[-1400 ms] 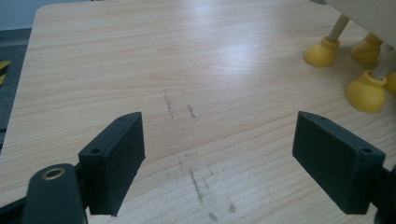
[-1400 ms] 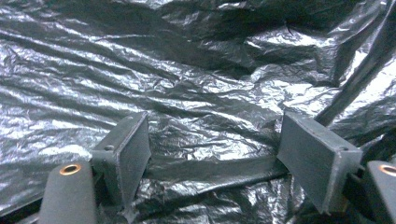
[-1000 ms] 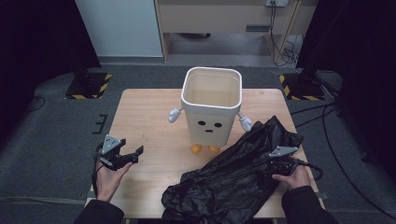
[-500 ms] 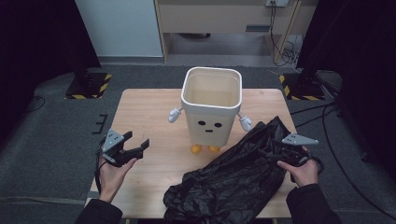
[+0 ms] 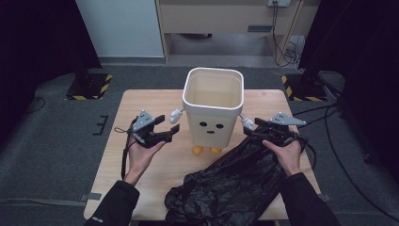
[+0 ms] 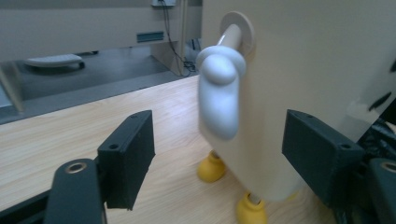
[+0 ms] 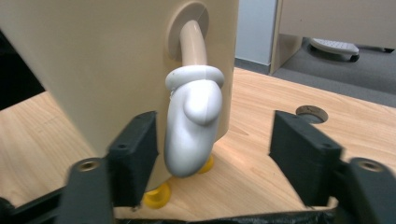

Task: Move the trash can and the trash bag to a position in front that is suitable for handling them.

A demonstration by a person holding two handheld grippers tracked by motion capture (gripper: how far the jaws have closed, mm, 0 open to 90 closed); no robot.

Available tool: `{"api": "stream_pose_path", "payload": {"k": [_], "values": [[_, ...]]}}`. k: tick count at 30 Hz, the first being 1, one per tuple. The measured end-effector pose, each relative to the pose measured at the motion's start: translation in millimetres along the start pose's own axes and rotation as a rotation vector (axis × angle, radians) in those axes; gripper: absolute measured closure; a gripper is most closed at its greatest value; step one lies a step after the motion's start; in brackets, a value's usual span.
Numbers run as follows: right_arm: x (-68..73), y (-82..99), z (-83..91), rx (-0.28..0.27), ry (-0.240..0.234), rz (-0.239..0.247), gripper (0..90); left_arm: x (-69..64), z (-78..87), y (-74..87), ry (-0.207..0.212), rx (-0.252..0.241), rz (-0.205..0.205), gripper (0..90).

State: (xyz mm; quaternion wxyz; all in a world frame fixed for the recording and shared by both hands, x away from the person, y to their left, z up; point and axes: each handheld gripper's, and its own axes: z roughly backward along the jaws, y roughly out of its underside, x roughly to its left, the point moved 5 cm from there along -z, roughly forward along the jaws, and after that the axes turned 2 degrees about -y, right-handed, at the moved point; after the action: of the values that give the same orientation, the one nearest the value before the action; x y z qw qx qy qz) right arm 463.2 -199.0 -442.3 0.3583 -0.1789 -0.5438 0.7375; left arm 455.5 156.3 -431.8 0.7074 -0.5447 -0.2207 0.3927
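A cream bin (image 5: 212, 108) with a drawn face, white mitten arms and yellow feet (image 5: 197, 150) stands mid-table. My left gripper (image 5: 167, 126) is level with the bin's left mitten (image 5: 176, 115). Its jaws have just been closing; in the left gripper view (image 6: 224, 154) they stand apart, and that mitten (image 6: 219, 93) lies ahead between them, untouched. My right gripper (image 5: 254, 128) is at the other mitten (image 5: 248, 123). Its jaws have also just been closing, and they (image 7: 217, 158) flank this mitten (image 7: 191, 126) without pressing it. A crumpled black bag (image 5: 235, 183) lies at the front right, under my right hand.
The wooden table (image 5: 141, 103) has a round cable hole (image 7: 312, 111) behind the bin. Striped stand bases (image 5: 89, 84) sit on the dark floor at both far corners. A pale cabinet (image 5: 226, 16) stands at the back.
Both hands have risen and moved in toward the bin. The right gripper left the bag's edge and came up to the bin's mitten. The left gripper swung in to the other mitten.
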Motion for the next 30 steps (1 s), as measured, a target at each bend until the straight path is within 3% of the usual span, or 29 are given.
{"api": "stream_pose_path", "payload": {"k": [4, 5, 6, 9, 11, 16, 19, 25, 30], "values": [[3.9, -0.7, -5.0, -0.029, -0.021, -0.02, 47.6, -2.5, -9.4, -1.5, 0.018, 0.019, 0.001, 42.1], [5.6, -1.5, -5.5, -0.04, -0.032, -0.032, 50.7, -3.7, -11.7, -2.3, 0.027, 0.017, 0.0, 42.1], [9.3, -2.8, -6.6, -0.057, -0.04, -0.036, 58.1, -4.0, -11.1, -3.6, 0.024, 0.02, 0.019, 51.5], [11.9, -2.4, -7.7, -0.043, -0.027, -0.026, 62.3, -2.9, -8.4, -4.5, 0.009, 0.027, 0.041, 66.1], [11.5, -2.7, -6.6, -0.039, -0.023, -0.037, 63.6, -2.4, -4.6, -6.1, 0.012, 0.026, 0.081, 67.4], [14.2, -2.8, -6.1, -0.049, -0.01, -0.079, 64.5, -2.6, -1.0, -7.5, 0.008, 0.037, 0.093, 68.0], [16.6, -4.5, -3.8, -0.036, -0.017, -0.097, 64.9, -2.5, 4.5, -9.1, 0.037, 0.055, 0.134, 68.3], [21.9, -7.4, 0.3, -0.047, -0.041, -0.107, 65.6, -4.9, 14.9, -11.9, 0.049, 0.054, 0.153, 68.3], [30.8, -5.3, 7.0, -0.031, -0.062, -0.098, 65.6, -13.1, 31.8, -8.5, 0.049, 0.055, 0.144, 68.2]]}}
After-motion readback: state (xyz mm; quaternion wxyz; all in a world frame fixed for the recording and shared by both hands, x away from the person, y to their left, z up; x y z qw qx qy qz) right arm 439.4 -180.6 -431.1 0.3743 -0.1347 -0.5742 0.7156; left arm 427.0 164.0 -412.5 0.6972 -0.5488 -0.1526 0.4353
